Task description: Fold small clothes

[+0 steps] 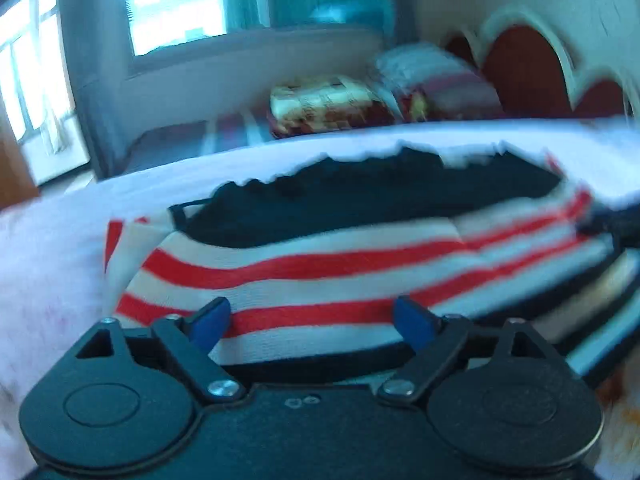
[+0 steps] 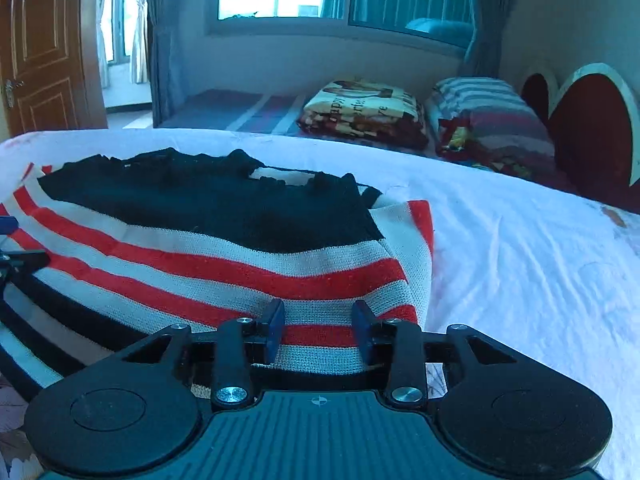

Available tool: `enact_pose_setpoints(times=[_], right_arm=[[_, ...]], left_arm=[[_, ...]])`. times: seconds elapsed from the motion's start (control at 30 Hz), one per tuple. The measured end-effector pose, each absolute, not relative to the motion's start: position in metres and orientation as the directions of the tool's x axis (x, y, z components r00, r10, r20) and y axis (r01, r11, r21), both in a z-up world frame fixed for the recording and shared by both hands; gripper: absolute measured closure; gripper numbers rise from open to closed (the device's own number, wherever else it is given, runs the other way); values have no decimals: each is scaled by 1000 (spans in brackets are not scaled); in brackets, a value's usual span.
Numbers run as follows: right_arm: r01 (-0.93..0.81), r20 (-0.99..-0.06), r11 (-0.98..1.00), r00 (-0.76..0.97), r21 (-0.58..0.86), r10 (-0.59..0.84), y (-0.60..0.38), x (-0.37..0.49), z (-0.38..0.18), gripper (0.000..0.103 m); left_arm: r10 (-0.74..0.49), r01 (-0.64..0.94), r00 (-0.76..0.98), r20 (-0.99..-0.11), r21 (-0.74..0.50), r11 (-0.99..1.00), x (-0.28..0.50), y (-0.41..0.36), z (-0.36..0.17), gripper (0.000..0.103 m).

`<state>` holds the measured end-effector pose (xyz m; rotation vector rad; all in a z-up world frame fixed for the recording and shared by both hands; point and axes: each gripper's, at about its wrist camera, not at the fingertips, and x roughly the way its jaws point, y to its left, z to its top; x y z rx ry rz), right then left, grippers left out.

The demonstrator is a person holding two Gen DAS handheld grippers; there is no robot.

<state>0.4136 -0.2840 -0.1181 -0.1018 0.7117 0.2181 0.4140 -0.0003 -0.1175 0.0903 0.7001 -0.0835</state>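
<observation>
The left gripper (image 1: 312,320) stands wide open, blue pads clear of the fabric and holding nothing. The right gripper (image 2: 319,330) stands partly open, with a strip of knit showing between its pads; whether they pinch it cannot be told. The red, white and black striped knitted sweater (image 2: 224,264) lies flat on the white bedsheet (image 2: 520,248), directly ahead of both grippers, its long axis running crosswise between them. Judged from this, each gripper is nearest its own end of the near hem.

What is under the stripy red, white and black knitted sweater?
The red, white and black striped knitted sweater lies on a white bed sheet, which shows all around it. Anything directly beneath the sweater is covered, so it cannot be seen.
</observation>
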Motion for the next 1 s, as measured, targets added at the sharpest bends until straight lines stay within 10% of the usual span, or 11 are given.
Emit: enact_pose_setpoints(times=[0.27, 1.0], right_arm=[[-396, -604, 917, 719, 49, 343, -240, 384, -105, 66], [-153, -703, 988, 700, 31, 130, -285, 396, -115, 62]], left_arm=[[-65, 131, 773, -630, 58, 990, 397, -28, -104, 18], [-65, 157, 749, -660, 81, 984, 395, -29, -120, 6]])
